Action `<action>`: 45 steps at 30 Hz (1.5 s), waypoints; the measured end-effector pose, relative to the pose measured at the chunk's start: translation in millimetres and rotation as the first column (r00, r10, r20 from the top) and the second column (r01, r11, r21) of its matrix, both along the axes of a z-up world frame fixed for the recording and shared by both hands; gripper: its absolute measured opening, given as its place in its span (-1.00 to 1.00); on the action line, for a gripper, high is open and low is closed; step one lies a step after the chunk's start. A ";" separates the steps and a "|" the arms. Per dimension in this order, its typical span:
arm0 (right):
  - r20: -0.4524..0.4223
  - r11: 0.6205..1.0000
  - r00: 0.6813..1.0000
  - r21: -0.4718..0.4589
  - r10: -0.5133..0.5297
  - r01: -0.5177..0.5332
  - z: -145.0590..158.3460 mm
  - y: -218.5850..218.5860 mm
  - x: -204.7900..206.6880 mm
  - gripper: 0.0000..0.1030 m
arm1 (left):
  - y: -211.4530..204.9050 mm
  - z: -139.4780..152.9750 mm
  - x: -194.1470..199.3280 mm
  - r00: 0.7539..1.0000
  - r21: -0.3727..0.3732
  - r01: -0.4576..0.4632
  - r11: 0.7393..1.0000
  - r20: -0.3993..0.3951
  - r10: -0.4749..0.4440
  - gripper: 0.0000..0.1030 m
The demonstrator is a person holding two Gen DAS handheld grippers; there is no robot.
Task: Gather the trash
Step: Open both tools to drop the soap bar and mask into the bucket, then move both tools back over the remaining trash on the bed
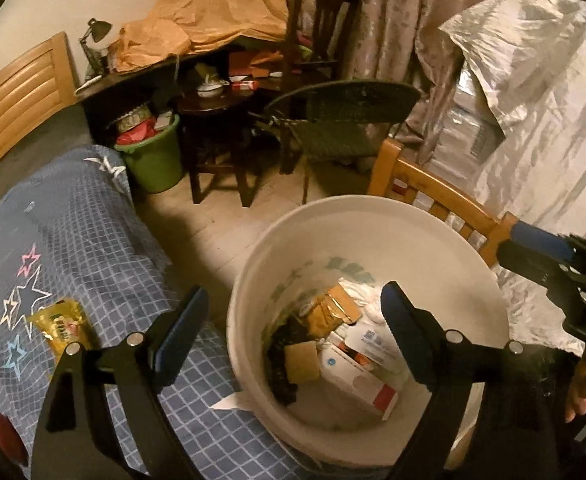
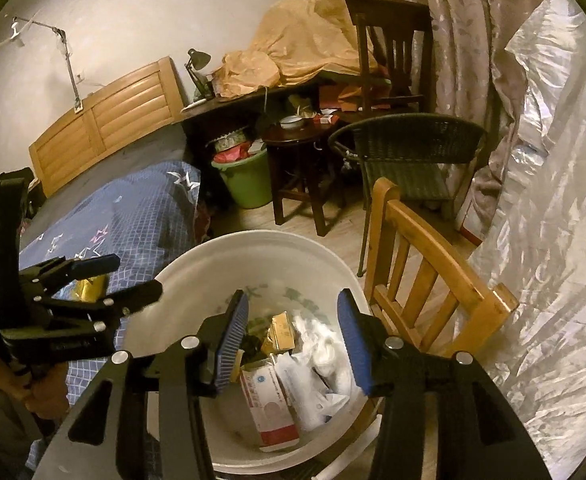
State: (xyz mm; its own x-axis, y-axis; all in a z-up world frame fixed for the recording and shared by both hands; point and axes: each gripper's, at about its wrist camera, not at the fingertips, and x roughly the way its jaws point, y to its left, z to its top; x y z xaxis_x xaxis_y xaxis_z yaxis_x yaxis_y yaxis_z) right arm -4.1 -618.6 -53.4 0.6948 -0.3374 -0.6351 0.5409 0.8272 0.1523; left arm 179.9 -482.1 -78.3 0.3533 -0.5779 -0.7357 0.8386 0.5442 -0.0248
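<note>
With both grippers' fingers open and empty, trash sits binned.
Shiny gold foil wrapper (image 1: 63, 330), lower left on bed, may be missed beside round white plastic bucket (image 1: 373, 216).

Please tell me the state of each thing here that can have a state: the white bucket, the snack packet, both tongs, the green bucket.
white bucket: upright, open, partly filled with trash
gold snack packet: lying on the bed cover, not collected
left tongs: open, empty, over the white bucket
right tongs: open, empty, over the white bucket
green bucket: upright on the floor, heaped full
</note>
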 end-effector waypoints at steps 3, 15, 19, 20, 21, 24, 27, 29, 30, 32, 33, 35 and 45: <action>0.004 1.000 1.000 -0.002 0.002 -0.002 -0.5 2.1 -3.1 -0.07 | 8.4 3.9 0.8 0.999 -0.018 -0.031 0.999 0.013 0.032 0.64; 0.249 0.978 0.968 -0.207 0.022 0.031 20.2 81.3 -29.9 0.20 | 149.6 19.4 -12.8 0.887 -0.156 -0.365 0.918 0.241 0.394 0.86; 0.306 0.965 0.948 -0.263 0.088 -0.005 17.1 125.1 -26.9 0.38 | 214.7 17.6 -11.5 0.832 -0.161 -0.467 0.870 0.253 0.493 0.86; 0.302 0.965 0.947 -0.260 0.104 -0.023 15.3 133.5 -24.2 0.40 | 238.3 16.3 -10.5 0.812 -0.163 -0.503 0.849 0.245 0.529 0.86; 0.296 0.966 0.947 -0.255 0.122 -0.045 13.3 141.3 -19.9 0.40 | 257.6 15.9 -9.3 0.793 -0.166 -0.536 0.828 0.238 0.561 0.86; 0.275 0.966 0.946 -0.234 0.171 -0.106 5.4 167.9 -4.4 0.46 | 312.3 14.8 -4.1 0.724 -0.175 -0.628 0.758 0.228 0.652 0.86; 0.253 0.965 0.943 -0.199 0.216 -0.168 -4.1 193.3 9.7 0.47 | 370.5 10.2 7.1 0.629 -0.170 -0.728 0.664 0.217 0.746 0.86; 0.242 0.963 0.938 -0.167 0.247 -0.210 -11.0 213.5 18.9 0.47 | 402.8 3.6 17.6 0.585 -0.152 -0.775 0.614 0.199 0.787 0.86; 0.237 0.961 0.935 -0.147 0.263 -0.233 -14.4 223.3 22.6 0.47 | 412.8 0.3 21.5 0.573 -0.142 -0.788 0.599 0.186 0.798 0.86; 0.226 0.956 0.930 -0.121 0.290 -0.268 -19.7 240.9 29.9 0.49 | 430.2 -7.7 34.7 0.576 -0.115 -0.799 0.590 0.135 0.807 0.86; 0.218 0.952 0.927 -0.106 0.304 -0.287 -23.3 251.3 33.5 0.50 | 437.1 -12.7 42.4 0.577 -0.104 -0.803 0.587 0.108 0.809 0.86; 0.205 0.947 0.925 -0.090 0.321 -0.309 -28.1 266.6 38.0 0.54 | 444.5 -22.7 59.0 0.585 -0.084 -0.804 0.588 0.063 0.809 0.86; 0.130 0.920 0.911 -0.096 0.391 -0.381 -30.5 301.5 57.7 0.55 | 443.9 -59.0 94.8 0.639 0.008 -0.765 0.644 -0.114 0.761 -0.51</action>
